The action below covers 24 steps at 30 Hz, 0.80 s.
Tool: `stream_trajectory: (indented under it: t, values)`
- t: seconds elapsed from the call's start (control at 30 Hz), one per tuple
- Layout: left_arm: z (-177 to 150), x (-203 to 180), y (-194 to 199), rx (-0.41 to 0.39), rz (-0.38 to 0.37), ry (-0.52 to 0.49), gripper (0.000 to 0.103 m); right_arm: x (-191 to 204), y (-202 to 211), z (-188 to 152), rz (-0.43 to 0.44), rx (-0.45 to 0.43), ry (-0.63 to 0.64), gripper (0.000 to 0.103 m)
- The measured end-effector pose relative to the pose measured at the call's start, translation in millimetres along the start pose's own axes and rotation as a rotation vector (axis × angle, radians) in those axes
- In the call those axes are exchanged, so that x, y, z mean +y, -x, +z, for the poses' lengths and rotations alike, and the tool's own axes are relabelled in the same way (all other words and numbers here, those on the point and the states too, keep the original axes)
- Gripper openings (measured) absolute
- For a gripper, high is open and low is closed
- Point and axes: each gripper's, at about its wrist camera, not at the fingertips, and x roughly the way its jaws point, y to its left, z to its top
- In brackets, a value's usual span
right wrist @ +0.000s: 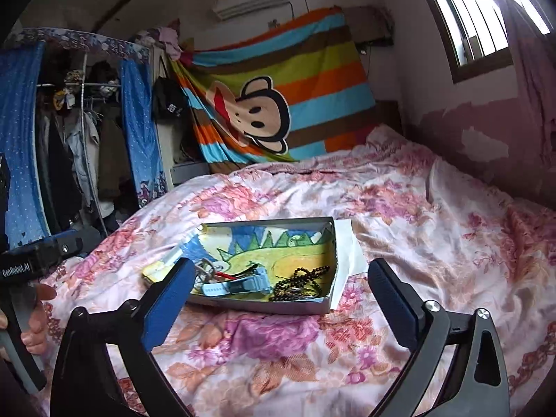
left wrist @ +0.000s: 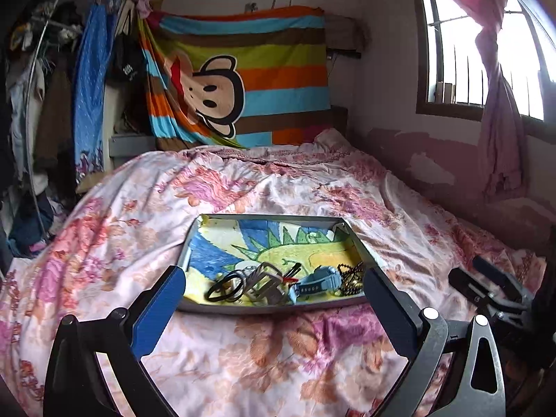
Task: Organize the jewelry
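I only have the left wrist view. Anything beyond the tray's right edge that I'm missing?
Observer: Yes, a white sheet of paper sticks out from under the tray on that side.
Operator: Where is the bead necklace?
Observer: The dark bead necklace lies in the tray's near right corner, right of the blue watch.
Operator: Is my left gripper seen?
Observer: The right wrist view shows a hand on its handle at the left edge. The right gripper is open and empty.
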Motion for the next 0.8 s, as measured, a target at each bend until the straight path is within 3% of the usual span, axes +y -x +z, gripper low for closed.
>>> stream_trajectory:
  t: [0.37,0.57,0.8]
  values:
    - [-47.3,20.4,37.7,-0.007,0.027,-0.017,0.103,31.7,43.1,-31.1,-0.019,0.006,0.044,0.101]
    - [-67.4,39.0,37.7,-0.023,0.051,0.023,0.103,43.0,37.8,-50.9,-0.05,0.021,0.092,0.101]
    - [-81.4,41.0,35.2,-0.045,0.101,-0.004,0.103,46.8,31.7,-55.9,-0.059,0.042,0.113,0.101]
